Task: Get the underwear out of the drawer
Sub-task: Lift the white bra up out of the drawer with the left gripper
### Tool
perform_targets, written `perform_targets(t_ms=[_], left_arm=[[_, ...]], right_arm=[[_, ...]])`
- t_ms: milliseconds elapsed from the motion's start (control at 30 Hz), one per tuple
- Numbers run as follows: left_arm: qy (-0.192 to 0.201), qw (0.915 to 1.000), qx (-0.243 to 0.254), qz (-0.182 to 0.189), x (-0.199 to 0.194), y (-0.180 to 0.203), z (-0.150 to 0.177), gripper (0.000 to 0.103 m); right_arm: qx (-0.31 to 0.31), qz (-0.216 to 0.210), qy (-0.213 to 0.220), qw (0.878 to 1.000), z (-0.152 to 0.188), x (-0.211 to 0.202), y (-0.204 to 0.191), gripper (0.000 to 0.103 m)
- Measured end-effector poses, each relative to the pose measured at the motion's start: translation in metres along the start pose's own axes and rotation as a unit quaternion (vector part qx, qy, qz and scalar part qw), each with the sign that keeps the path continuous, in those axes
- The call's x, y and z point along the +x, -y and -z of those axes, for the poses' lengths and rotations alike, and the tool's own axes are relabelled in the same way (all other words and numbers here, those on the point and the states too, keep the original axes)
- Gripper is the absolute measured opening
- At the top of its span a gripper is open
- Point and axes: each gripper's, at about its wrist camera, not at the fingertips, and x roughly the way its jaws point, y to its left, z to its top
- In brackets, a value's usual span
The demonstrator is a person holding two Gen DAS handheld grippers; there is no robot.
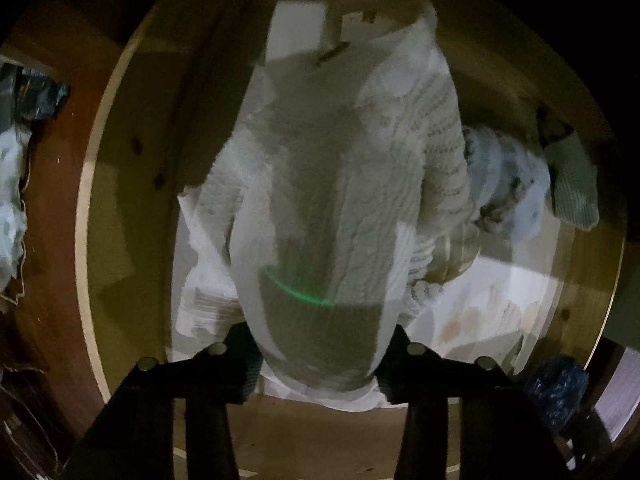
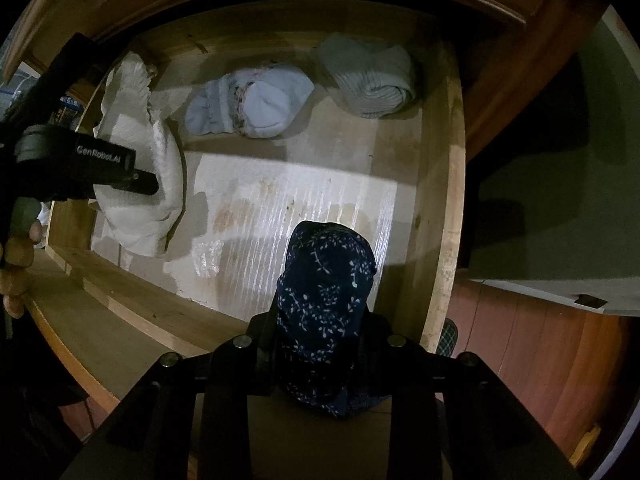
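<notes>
An open wooden drawer lies below both grippers. My left gripper points down into its left end, shut on a white knitted underwear piece that bulges up between its black fingers. From the right wrist view the same white underwear is bunched by the drawer's left wall under a finger of the left gripper. My right gripper is shut on dark blue underwear with a small white leaf print, held over the drawer's front right part. That blue cloth shows at the lower right of the left wrist view.
A folded light blue garment and a rolled pale ribbed one lie along the drawer's back wall. White liner paper covers the bottom. A person's hand holds the left gripper's handle. A reddish floor shows to the right.
</notes>
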Motion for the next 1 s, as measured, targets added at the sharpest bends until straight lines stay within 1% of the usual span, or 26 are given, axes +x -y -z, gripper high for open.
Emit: perform_targets(t_ms=[167, 200, 300, 433, 567, 600, 667, 733, 767, 1000], left_arm=[[0.019, 0.9998, 0.007, 0.002, -0.008, -0.002, 0.002, 0.036], [0.020, 0.9998, 0.009, 0.003, -0.011, -0.013, 0.010, 0.035], [0.031, 0.9994, 0.012, 0.007, -0.020, -0.017, 0.014, 0.033], [0.042, 0.9990, 0.014, 0.003, -0.025, -0.020, 0.019, 0.032], [0.056, 0.9984, 0.008, 0.008, -0.029, -0.029, 0.030, 0.032], [0.057, 0.9983, 0.007, 0.009, -0.030, -0.032, 0.038, 0.032], [0.062, 0.9980, 0.006, 0.009, -0.031, -0.033, 0.044, 0.032], [0.071, 0.9974, 0.010, 0.002, -0.025, -0.028, 0.049, 0.032], [0.077, 0.9970, 0.012, 0.000, -0.028, -0.029, 0.052, 0.032], [0.098, 0.9950, 0.016, 0.010, -0.048, -0.032, 0.062, 0.032]], right_arm=[[0.000, 0.000, 0.000, 1.000, 0.000, 0.000, 0.000, 0.026], [0.001, 0.000, 0.000, 1.000, 0.000, 0.000, 0.001, 0.026], [0.002, 0.001, 0.001, 1.000, 0.000, 0.000, 0.001, 0.026], [0.003, 0.007, 0.004, 1.000, 0.001, 0.001, -0.001, 0.026], [0.011, 0.010, 0.007, 1.000, 0.001, 0.002, -0.002, 0.026], [0.013, 0.011, 0.006, 1.000, 0.001, 0.003, -0.002, 0.026], [0.019, 0.013, 0.008, 1.000, 0.000, 0.003, -0.002, 0.026], [0.028, 0.009, 0.009, 1.000, -0.002, 0.003, 0.000, 0.026], [0.034, 0.009, 0.009, 0.999, -0.002, 0.003, 0.000, 0.026], [0.068, -0.007, 0.010, 0.998, -0.006, 0.005, 0.007, 0.026]])
